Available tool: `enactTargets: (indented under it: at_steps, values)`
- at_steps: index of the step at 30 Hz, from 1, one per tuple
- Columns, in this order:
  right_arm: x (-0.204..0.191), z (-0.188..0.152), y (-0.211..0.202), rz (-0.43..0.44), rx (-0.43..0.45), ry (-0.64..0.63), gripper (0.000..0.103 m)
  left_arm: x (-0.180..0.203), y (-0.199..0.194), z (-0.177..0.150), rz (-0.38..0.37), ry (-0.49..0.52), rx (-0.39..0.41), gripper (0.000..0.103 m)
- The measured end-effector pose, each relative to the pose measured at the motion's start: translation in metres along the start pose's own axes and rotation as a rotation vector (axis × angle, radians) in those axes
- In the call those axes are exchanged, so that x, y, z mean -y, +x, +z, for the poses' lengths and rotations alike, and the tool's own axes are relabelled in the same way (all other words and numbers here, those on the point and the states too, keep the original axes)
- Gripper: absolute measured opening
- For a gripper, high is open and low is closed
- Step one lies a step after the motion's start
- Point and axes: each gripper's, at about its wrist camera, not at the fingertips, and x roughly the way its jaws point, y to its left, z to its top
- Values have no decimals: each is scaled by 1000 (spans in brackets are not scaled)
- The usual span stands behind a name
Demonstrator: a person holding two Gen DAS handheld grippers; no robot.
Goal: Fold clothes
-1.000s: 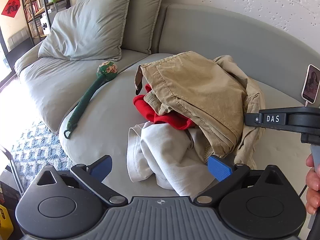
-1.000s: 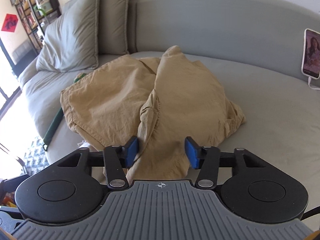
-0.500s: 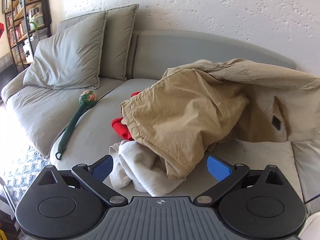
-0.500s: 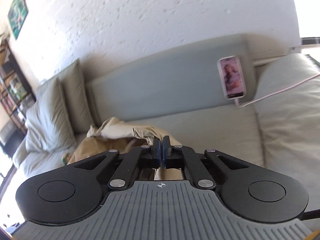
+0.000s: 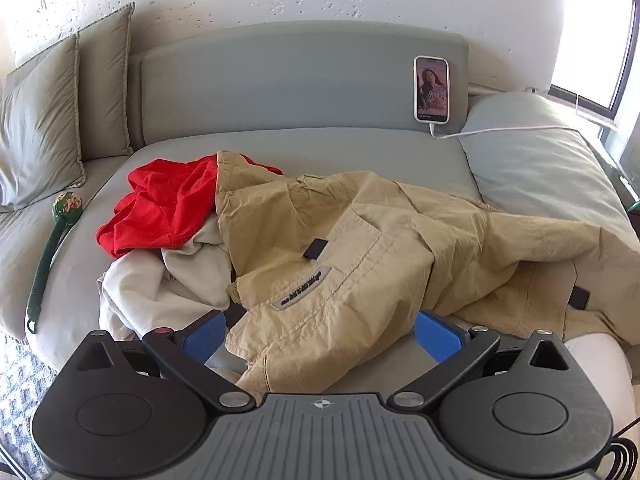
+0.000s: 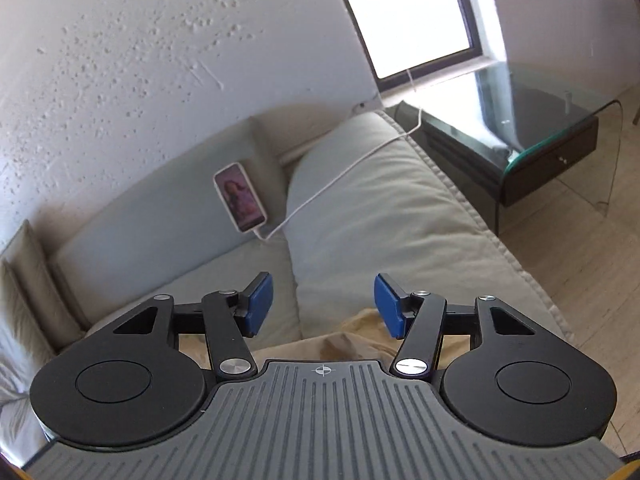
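A tan garment (image 5: 384, 248) lies spread and wrinkled across the grey sofa seat (image 5: 320, 144), stretching off to the right. A red garment (image 5: 160, 208) and a pale beige one (image 5: 180, 280) are bunched under its left end. My left gripper (image 5: 320, 336) stands open just above the tan cloth's near edge, its blue pads (image 5: 436, 338) apart and not pressing on it. In the right wrist view my right gripper (image 6: 323, 306) is opening with nothing between its pads; a bit of tan garment (image 6: 352, 332) lies below it on the cushion (image 6: 380, 240).
A phone (image 5: 431, 89) on a white cable (image 6: 340, 176) leans against the sofa back. Grey pillows (image 5: 48, 120) and a green stick toy (image 5: 52, 248) lie at the left. A glass side table (image 6: 520, 120) stands beyond the sofa's right end, under a window (image 6: 408, 12).
The right gripper shut on the tan garment, pulled it out to the right, and has now let go and opened. The left gripper swung right along the sofa and stayed open.
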Motion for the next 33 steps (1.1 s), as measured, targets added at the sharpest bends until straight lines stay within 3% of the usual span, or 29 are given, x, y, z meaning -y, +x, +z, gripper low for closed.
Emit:
enactTargets:
  at_steps: [5,9,13,21,24,27,29,31,33]
  values:
    - [-17,-39,27,125,-175,-36,60,-7,0,-14,8,25,-10,101]
    - [-36,-73,57,189,-333,-45,60,-22,7,-24,75,6,-42,98]
    - [-51,-103,83,221,-452,-56,60,-37,17,-29,52,-38,-53,98]
    - [-66,-137,131,92,-560,-175,66,-5,41,-36,-51,161,-36,98]
    - [-76,-147,147,42,-568,-276,67,13,56,-36,-22,260,-29,96]
    - [-86,-158,160,28,-569,-388,81,29,72,-36,19,338,-23,83]
    - [-94,-169,168,19,-570,-485,81,29,83,-32,44,319,-42,62]
    - [-99,-181,177,-20,-552,-601,74,22,91,-27,45,253,-63,43]
    - [-96,-181,178,-42,-492,-618,49,9,91,-18,9,164,-75,34]
